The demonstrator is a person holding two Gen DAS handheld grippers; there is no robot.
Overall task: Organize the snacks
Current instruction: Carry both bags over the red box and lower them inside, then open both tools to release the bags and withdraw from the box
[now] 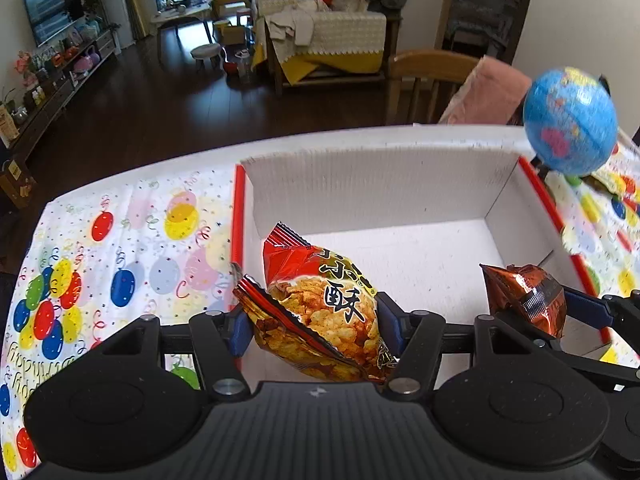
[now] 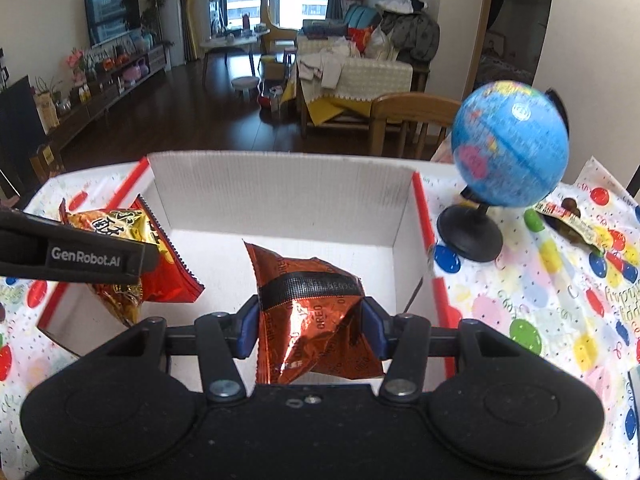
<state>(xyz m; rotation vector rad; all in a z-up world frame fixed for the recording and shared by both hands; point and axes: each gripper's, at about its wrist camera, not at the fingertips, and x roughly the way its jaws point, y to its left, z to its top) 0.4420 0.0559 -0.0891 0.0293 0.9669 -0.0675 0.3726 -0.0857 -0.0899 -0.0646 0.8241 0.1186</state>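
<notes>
Left gripper (image 1: 316, 324): both blue pads pinch a red-and-yellow crispy snack bag (image 1: 320, 304), held above the near left part of the white cardboard box (image 1: 376, 184). Right gripper (image 2: 310, 328): fingers clamp a copper-orange Oreo packet (image 2: 316, 320) from both sides, over the box floor. Beyond and right of the right fingers stands a small globe (image 2: 510, 144) on the balloon-print tablecloth (image 2: 540, 300), beside another wrapped snack (image 2: 572, 224).
</notes>
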